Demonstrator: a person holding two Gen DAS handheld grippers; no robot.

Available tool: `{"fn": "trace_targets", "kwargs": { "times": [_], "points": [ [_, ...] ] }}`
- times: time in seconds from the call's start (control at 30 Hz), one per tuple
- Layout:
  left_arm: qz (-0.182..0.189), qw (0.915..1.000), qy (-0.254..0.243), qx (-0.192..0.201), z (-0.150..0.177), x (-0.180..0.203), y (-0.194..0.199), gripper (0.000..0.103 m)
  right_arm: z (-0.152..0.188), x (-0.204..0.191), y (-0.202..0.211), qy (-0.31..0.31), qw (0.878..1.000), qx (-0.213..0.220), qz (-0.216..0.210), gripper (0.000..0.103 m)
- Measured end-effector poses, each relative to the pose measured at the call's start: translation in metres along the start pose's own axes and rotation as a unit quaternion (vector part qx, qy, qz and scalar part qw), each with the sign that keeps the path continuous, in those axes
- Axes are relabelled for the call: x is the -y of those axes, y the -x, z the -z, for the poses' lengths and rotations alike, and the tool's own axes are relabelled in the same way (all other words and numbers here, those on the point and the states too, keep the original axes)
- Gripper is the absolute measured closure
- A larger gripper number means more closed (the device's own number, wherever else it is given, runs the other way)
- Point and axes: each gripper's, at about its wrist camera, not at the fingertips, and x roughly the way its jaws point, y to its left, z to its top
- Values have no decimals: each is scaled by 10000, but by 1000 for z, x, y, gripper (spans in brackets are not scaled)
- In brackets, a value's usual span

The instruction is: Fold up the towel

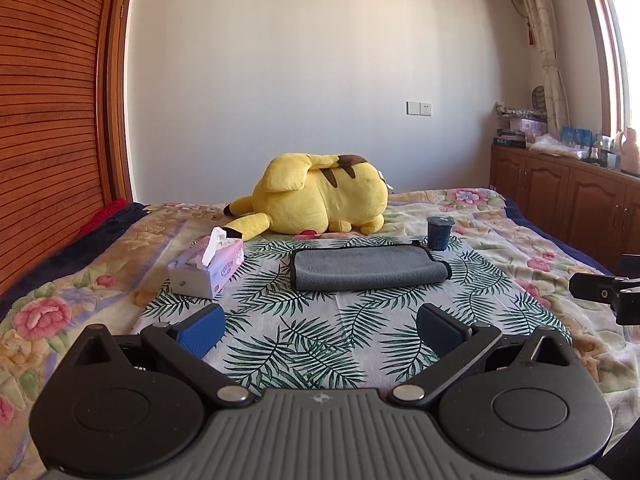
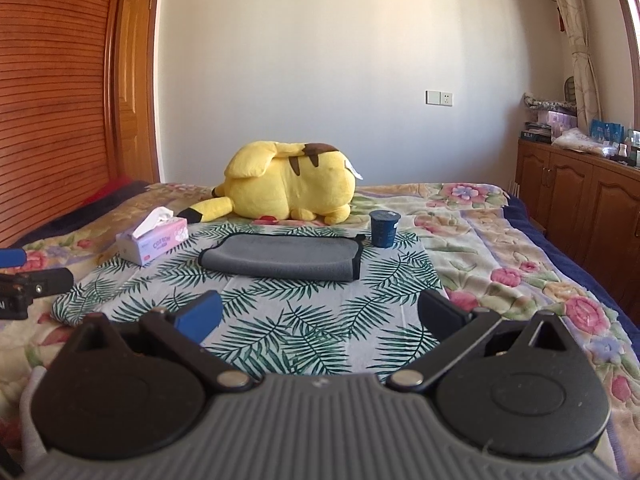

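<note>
Grippers, left gripper [image 1: 320,330] & right gripper [image 2: 320,316], are hovering w/ jaws spread wide & empty near the grey towel [image 1: 368,267], which is lying doubled over on the leaf-print cloth [image 1: 320,344], apparently ready for another fold

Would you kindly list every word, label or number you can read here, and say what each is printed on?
"COTTON": on the side of the pink tissue box.
Smaller print on the tissue box: too blurred to read.
Dark cup: its label is too small to read.
Boxes on the cabinet: print too small to read.
</note>
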Motion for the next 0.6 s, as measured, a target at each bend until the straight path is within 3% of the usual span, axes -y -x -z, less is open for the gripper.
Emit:
{"fn": "trace_targets", "kwargs": {
  "times": [0.6],
  "points": [
    [-22, 9995, 2, 317, -3, 0, 10, 16, -1, 5, 7, -79, 9991, 352, 207, 0]
  ]
}}
